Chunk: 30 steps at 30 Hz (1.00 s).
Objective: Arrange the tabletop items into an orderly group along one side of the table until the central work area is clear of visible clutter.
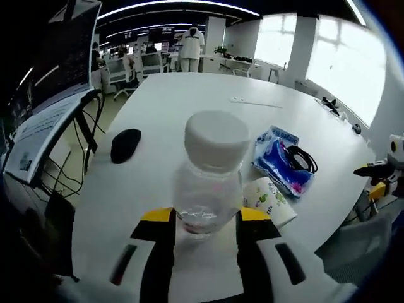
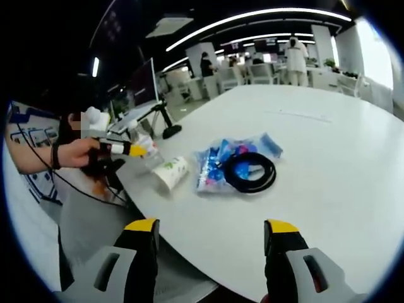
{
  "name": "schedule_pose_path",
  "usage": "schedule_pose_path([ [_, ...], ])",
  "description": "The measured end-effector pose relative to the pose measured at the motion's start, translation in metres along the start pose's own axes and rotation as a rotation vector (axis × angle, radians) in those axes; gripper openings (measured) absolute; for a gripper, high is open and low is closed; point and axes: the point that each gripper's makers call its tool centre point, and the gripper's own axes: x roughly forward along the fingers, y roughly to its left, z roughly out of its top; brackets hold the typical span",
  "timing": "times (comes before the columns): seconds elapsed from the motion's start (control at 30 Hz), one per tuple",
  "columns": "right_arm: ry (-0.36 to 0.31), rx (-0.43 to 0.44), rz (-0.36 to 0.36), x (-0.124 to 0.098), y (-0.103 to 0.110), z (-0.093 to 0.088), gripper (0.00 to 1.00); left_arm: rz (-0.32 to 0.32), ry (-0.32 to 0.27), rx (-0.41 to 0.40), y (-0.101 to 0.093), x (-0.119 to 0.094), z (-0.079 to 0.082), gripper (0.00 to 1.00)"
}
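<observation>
The left gripper [image 1: 206, 237] clamps a clear bottle [image 1: 209, 177] near the table [image 1: 189, 95] edge, the right gripper [image 2: 211, 243] hangs wide and empty, and the smooth bottle could slip out sideways.

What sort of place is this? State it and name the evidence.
Most likely an open-plan office or lab: a large white table, office chairs at desks behind it, a monitor on an arm, and long ceiling strip lights.

The clear plastic bottle [image 1: 205, 189] looked glossy under a matt white plastic cap [image 1: 216, 137]. The white bench [image 1: 189, 101] was smooth with a soft sheen. The blue crinkled plastic packet [image 1: 278, 161] shone; the coiled black cable [image 2: 250, 171] looked rubbery; the paper cup with green print [image 2: 170, 172] was matt.
</observation>
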Motion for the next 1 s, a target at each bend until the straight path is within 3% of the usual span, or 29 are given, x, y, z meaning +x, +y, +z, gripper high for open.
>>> schedule_pose_path([
  [0.53,0.006,0.004,-0.012,0.003,0.003,0.002,0.69,-0.018,-0.037,-0.064,0.002,0.004,0.001,0.36],
  [1.0,0.015,0.011,-0.016,0.009,0.001,0.003,0.68,0.000,-0.054,-0.071,0.014,0.016,0.017,0.35],
])
